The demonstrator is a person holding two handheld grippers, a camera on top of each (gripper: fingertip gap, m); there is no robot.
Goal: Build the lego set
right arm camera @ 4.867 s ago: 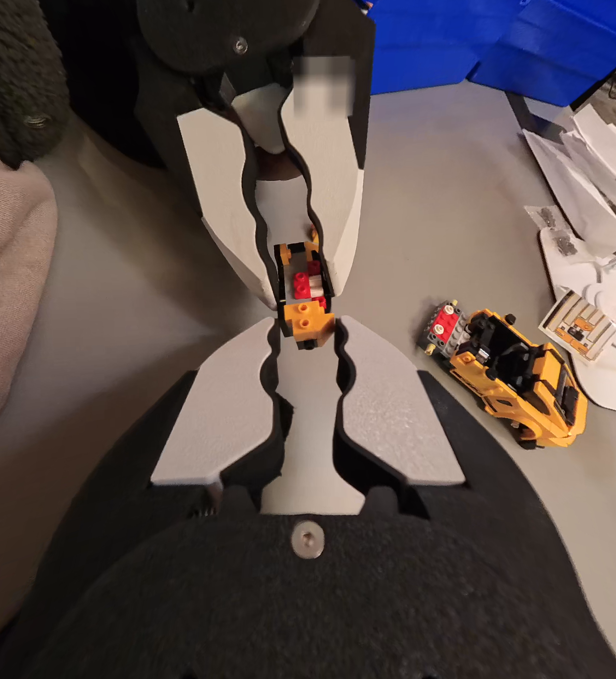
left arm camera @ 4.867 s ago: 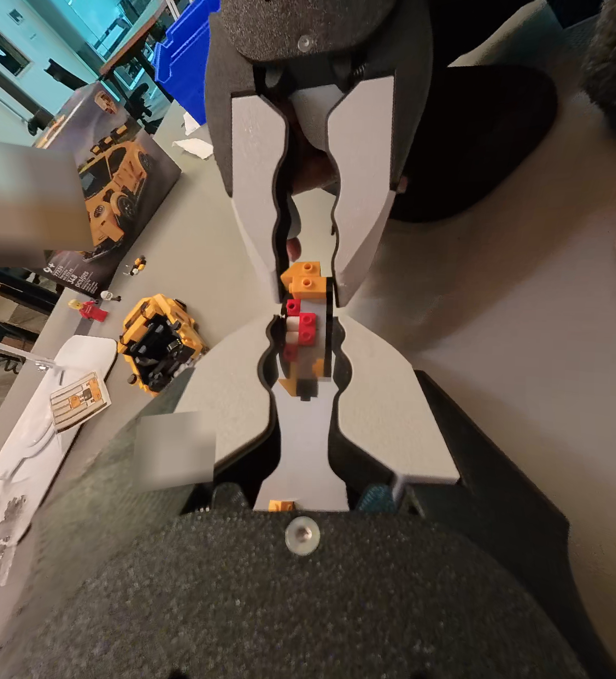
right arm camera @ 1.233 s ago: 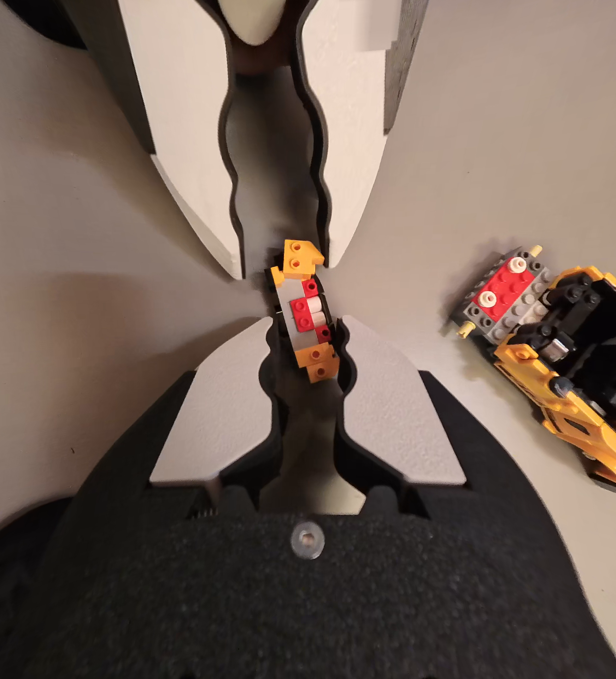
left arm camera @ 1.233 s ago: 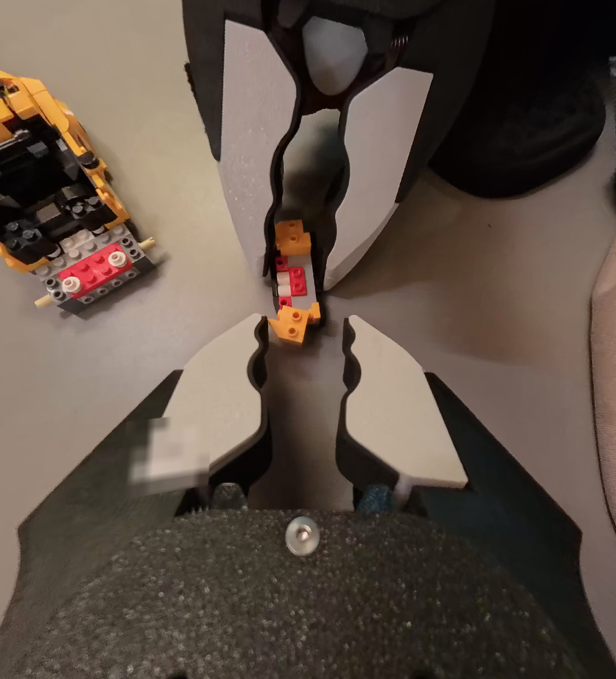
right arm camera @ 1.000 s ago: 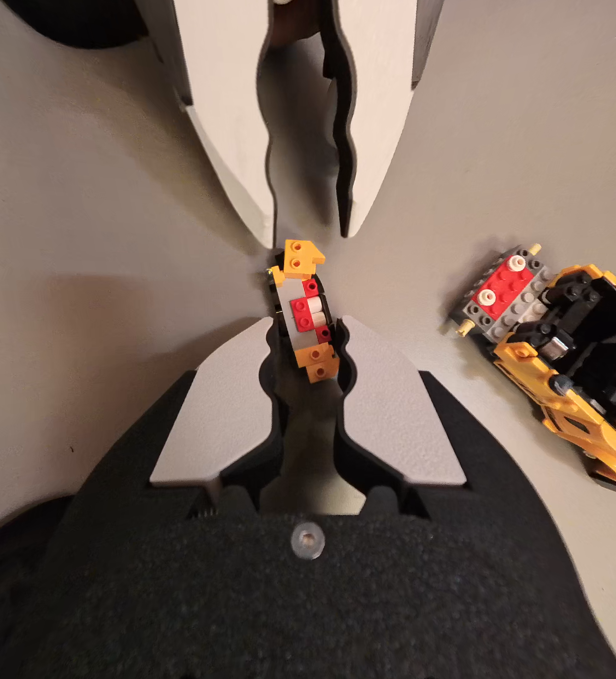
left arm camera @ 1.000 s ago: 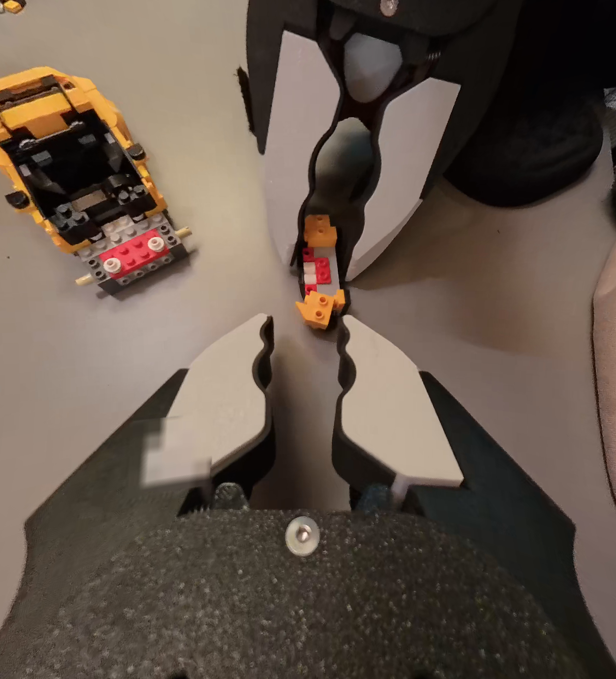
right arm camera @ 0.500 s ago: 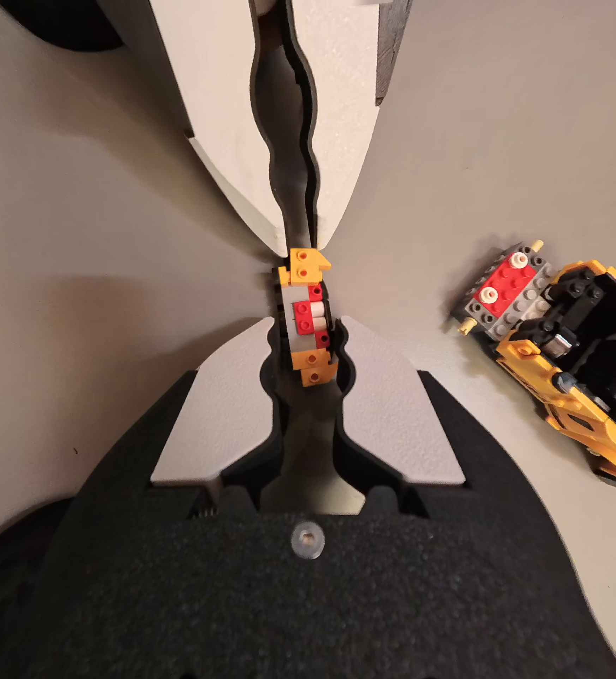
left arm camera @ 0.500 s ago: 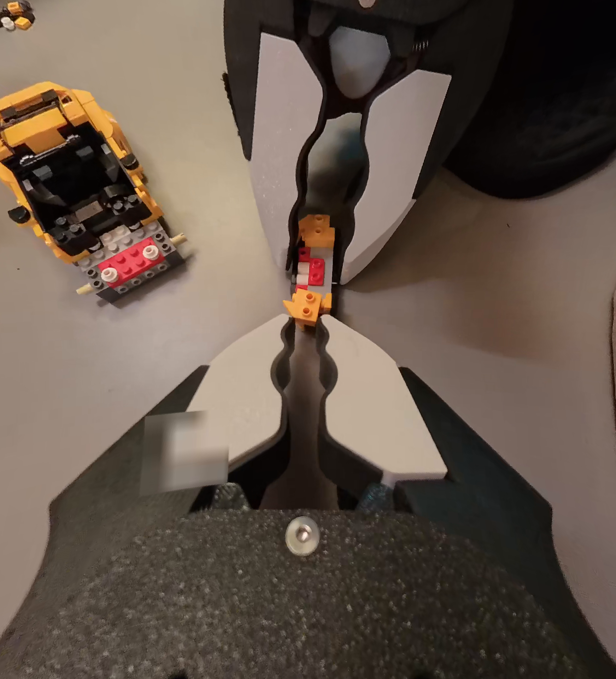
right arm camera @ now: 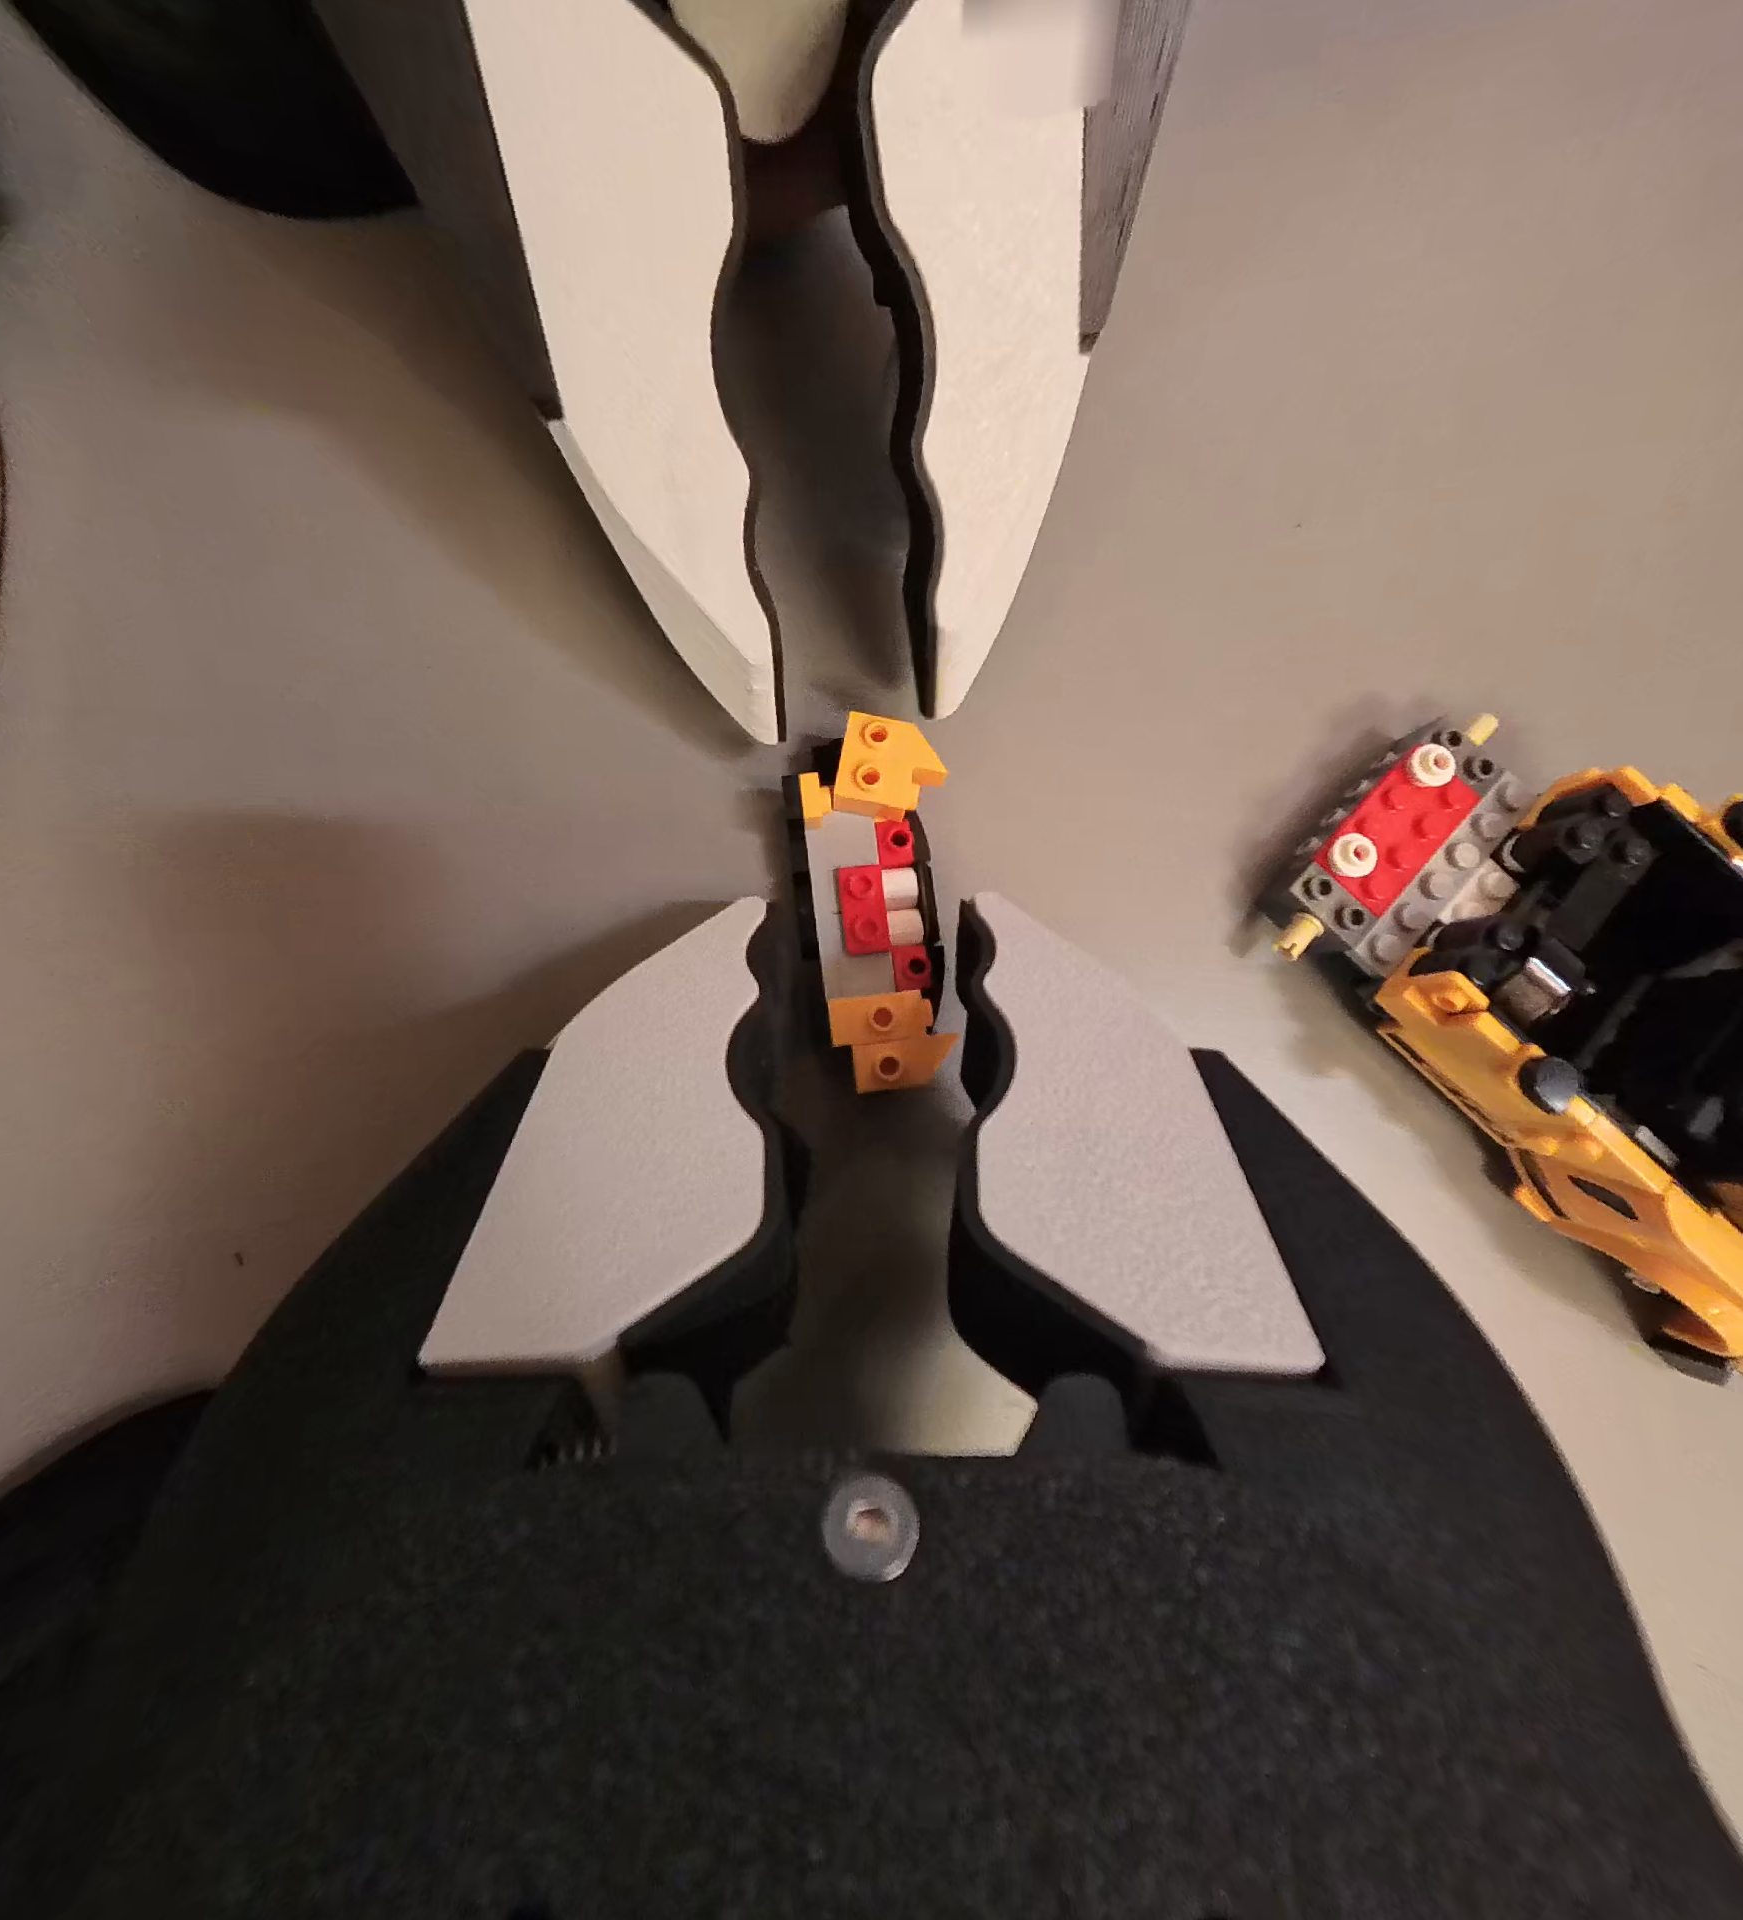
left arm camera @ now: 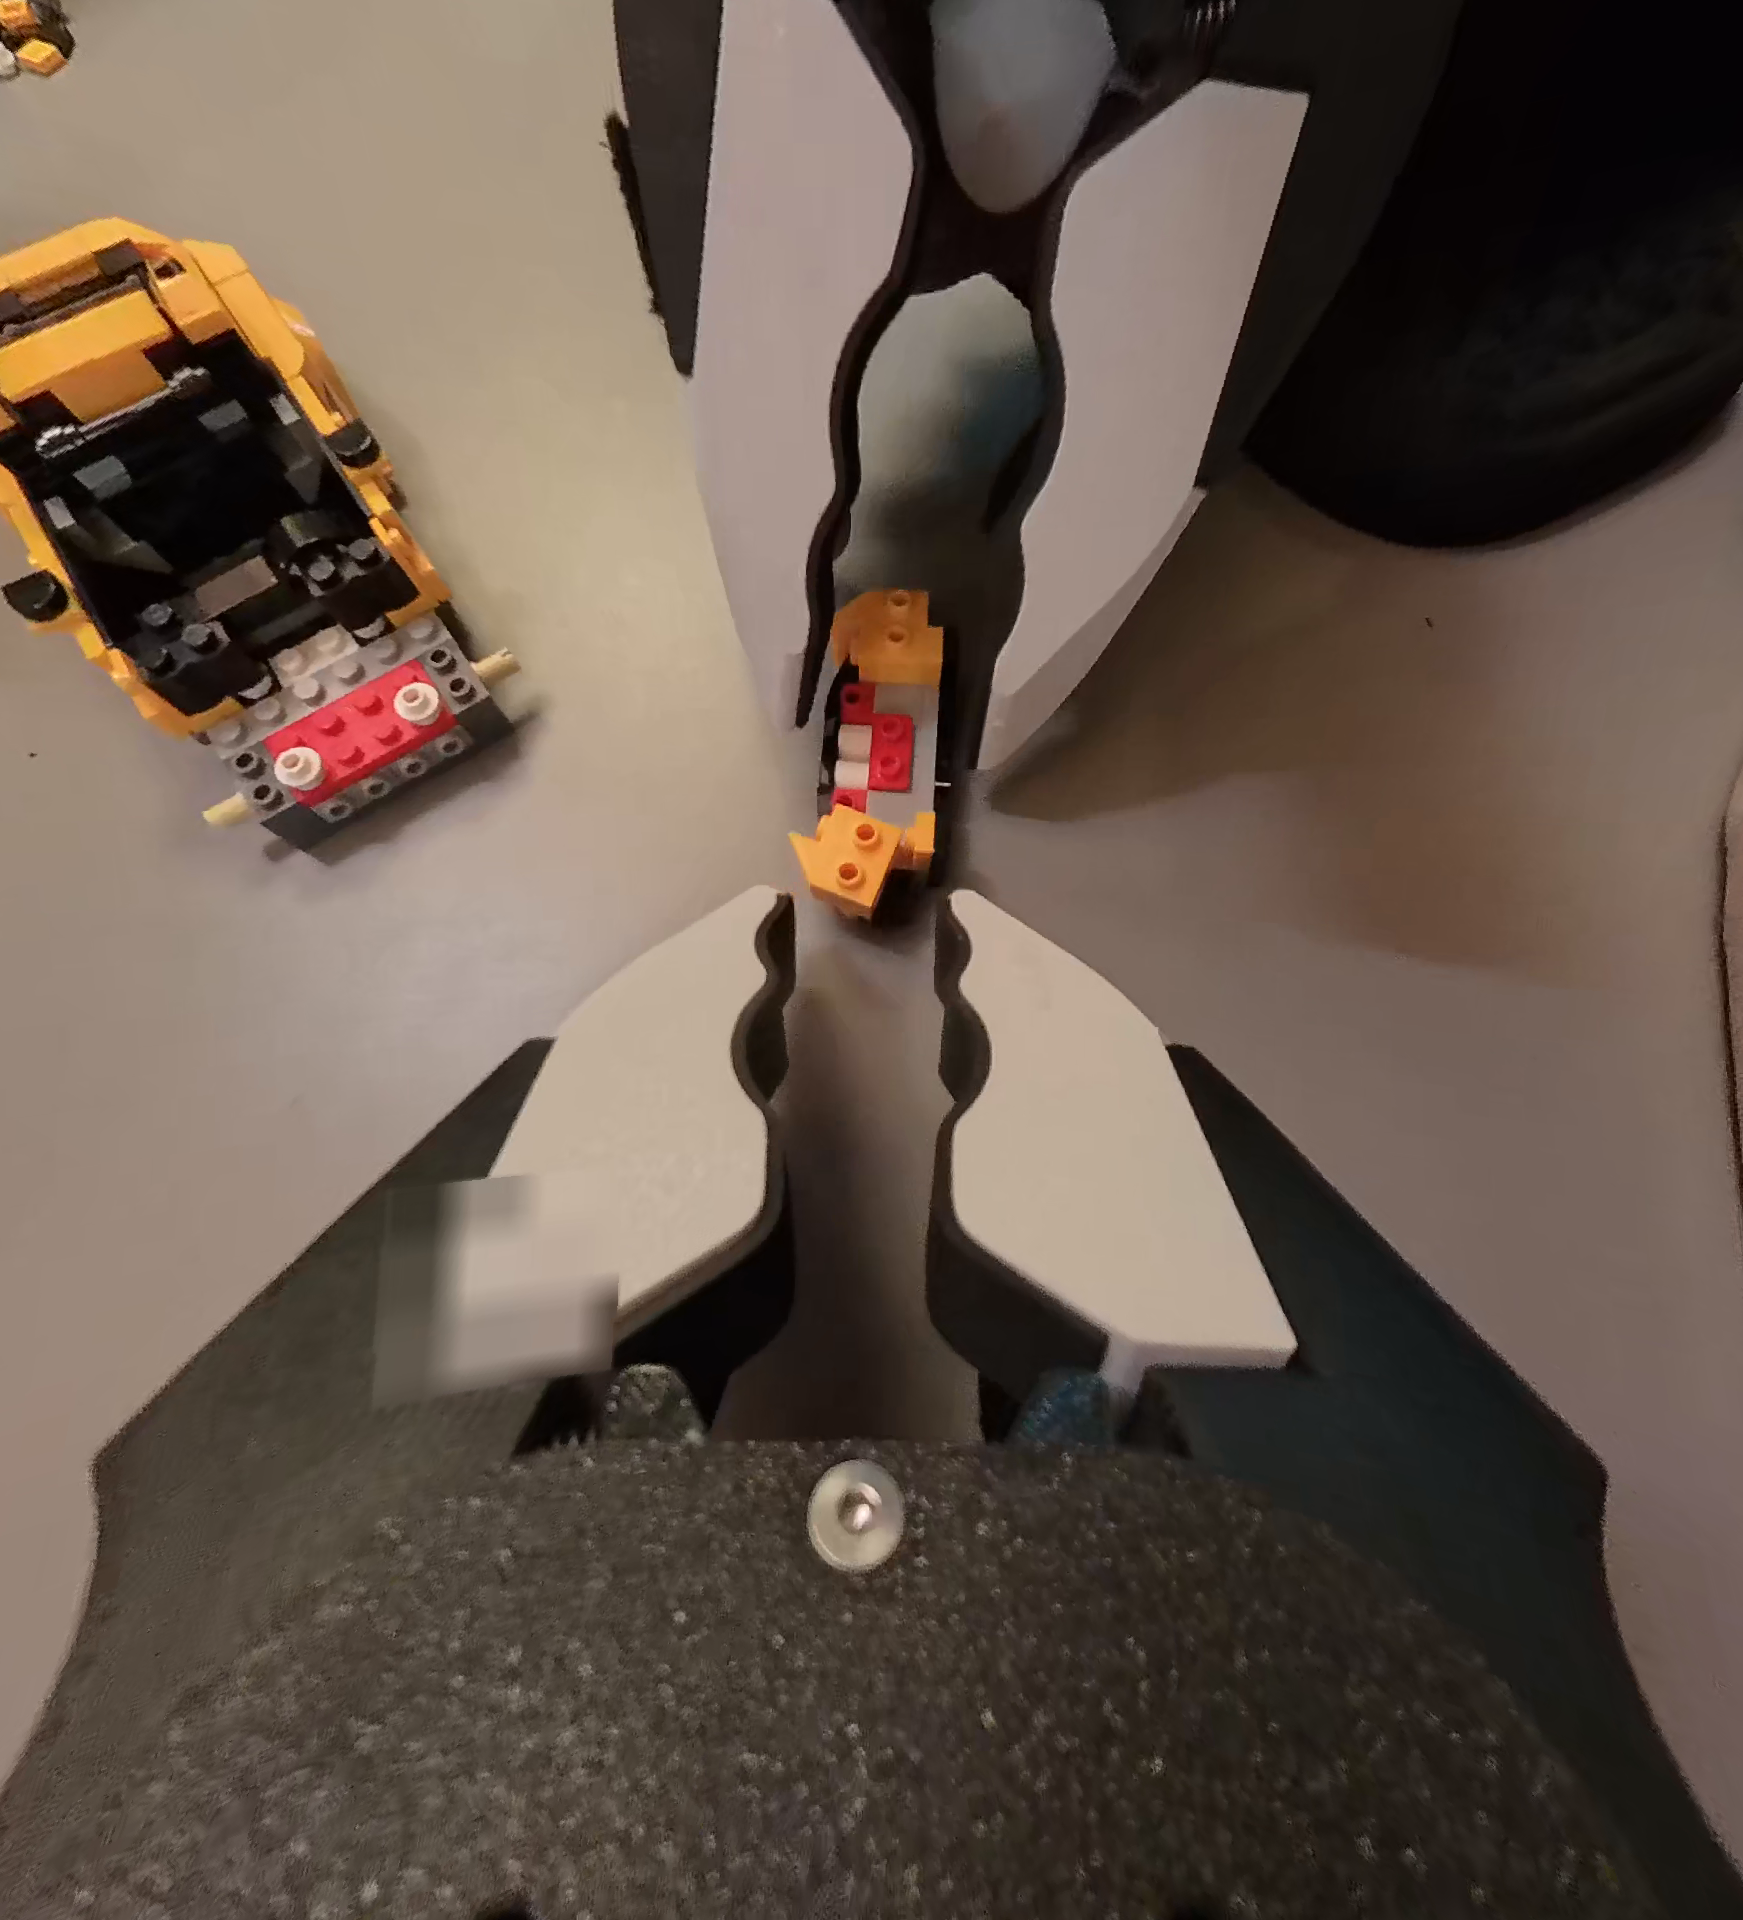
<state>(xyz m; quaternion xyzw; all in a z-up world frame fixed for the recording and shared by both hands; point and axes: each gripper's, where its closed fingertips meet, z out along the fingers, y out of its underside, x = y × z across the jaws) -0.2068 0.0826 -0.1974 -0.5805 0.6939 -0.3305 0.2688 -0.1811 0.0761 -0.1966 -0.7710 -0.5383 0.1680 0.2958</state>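
Right gripper (right arm camera: 862,914): fingers pinch the small brick piece (right arm camera: 877,914) along its two long sides; its near orange end sits between the wavy inner edges of the fingers.
Left gripper (left arm camera: 862,904): fingers spread with a clear gap between them; the tips sit just beside the near orange end of the small brick piece (left arm camera: 882,769). Whether either tip touches it cannot be told.
Left gripper from the right wrist view (right arm camera: 851,707): fingertips parted, flanking the far orange end of the piece.
Right gripper from the left wrist view (left arm camera: 888,748): fingers clasp the piece from both sides.
Small brick piece: a narrow strip, orange at both ends, red and white bricks on a grey and black middle; held up off the table (left arm camera: 1366,831), between the two grippers facing each other.
Yellow car (left arm camera: 192,520): partly built, roof open, black interior showing, red plate with two white studs on a grey end; rests on the table, well apart from the held piece, to the left gripper's left side.
Yellow car from the right wrist view (right arm camera: 1573,1018): lies on the table (right arm camera: 327,623) off to the right.
Loose bits (left arm camera: 10,31): a few small pieces at the far corner of the table; too small to identify.
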